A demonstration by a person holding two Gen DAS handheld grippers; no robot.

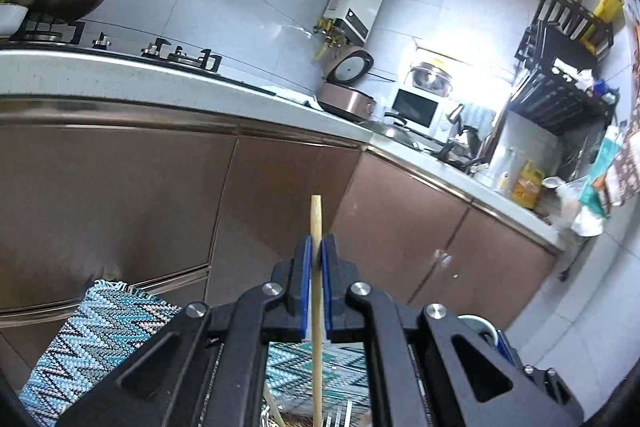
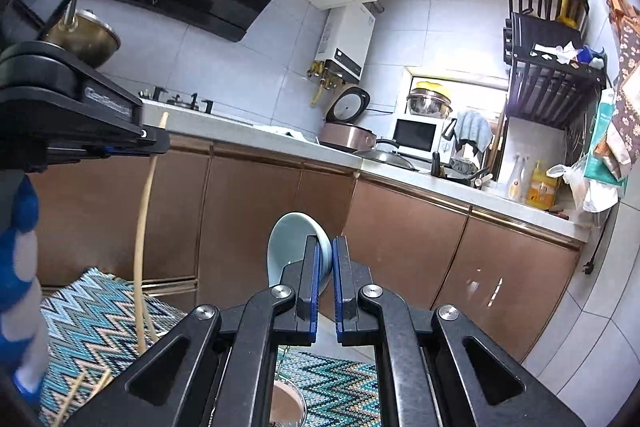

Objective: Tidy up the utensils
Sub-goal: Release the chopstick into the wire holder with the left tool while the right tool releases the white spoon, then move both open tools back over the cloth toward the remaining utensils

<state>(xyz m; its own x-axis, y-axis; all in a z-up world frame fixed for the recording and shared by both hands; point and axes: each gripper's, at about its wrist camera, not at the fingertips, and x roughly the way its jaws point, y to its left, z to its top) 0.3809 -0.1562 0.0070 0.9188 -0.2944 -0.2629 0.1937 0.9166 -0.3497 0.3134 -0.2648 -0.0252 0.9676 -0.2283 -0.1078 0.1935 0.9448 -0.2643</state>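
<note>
My left gripper [image 1: 317, 247] is shut on a pale wooden chopstick [image 1: 317, 307] that stands upright between the blue pads, its tip above the fingers. In the right wrist view the same left gripper [image 2: 154, 141] sits at the left, high up, with the chopstick [image 2: 142, 227] hanging down from it toward the mat. My right gripper [image 2: 326, 251] is shut on the rim of a light blue bowl [image 2: 288, 247], held tilted on edge above the mat. More chopsticks [image 2: 80, 391] lie on the mat at lower left.
A blue zigzag-patterned mat [image 2: 92, 323] covers the surface below both grippers; it also shows in the left wrist view [image 1: 92, 339]. Brown cabinet fronts [image 2: 248, 227] and a white counter [image 2: 260, 135] with a stove, a rice cooker [image 2: 348, 131] and a microwave stand ahead. A black rack [image 2: 552, 75] hangs at right.
</note>
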